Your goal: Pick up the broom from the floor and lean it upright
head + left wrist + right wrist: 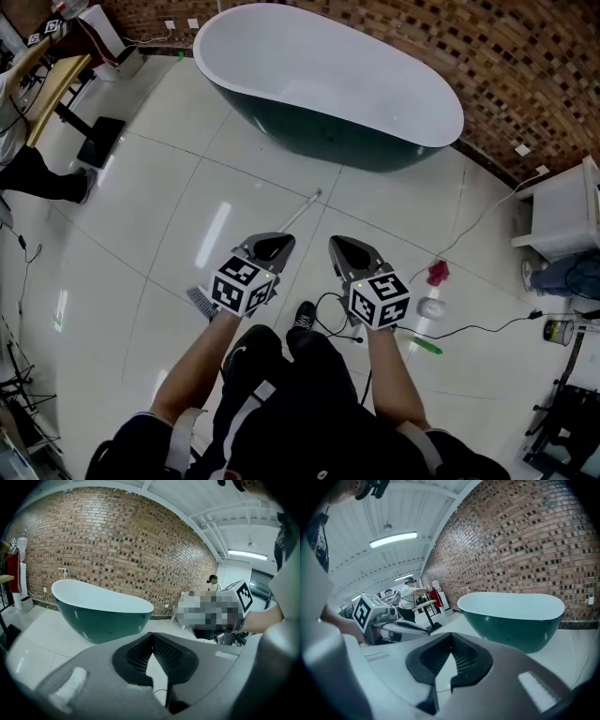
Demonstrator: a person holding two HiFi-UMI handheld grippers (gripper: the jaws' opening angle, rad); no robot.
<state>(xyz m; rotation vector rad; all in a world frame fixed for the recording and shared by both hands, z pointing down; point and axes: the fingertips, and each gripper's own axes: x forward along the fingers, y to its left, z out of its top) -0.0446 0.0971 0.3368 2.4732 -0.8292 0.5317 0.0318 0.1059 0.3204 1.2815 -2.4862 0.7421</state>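
As two closed grippers (273, 246) (352, 248) hover, one broom (302, 210) lies.

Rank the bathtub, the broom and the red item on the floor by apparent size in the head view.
1. bathtub, by far the largest
2. broom, long and thin, partly hidden
3. red item, the smallest

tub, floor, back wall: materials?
Tub: smooth gloss shell, white inside, dark green outside; probably acrylic or enamel.
Floor: large glossy white tiles; seams and light glare show.
Wall: matte red-brown brick, mortar joints visible.
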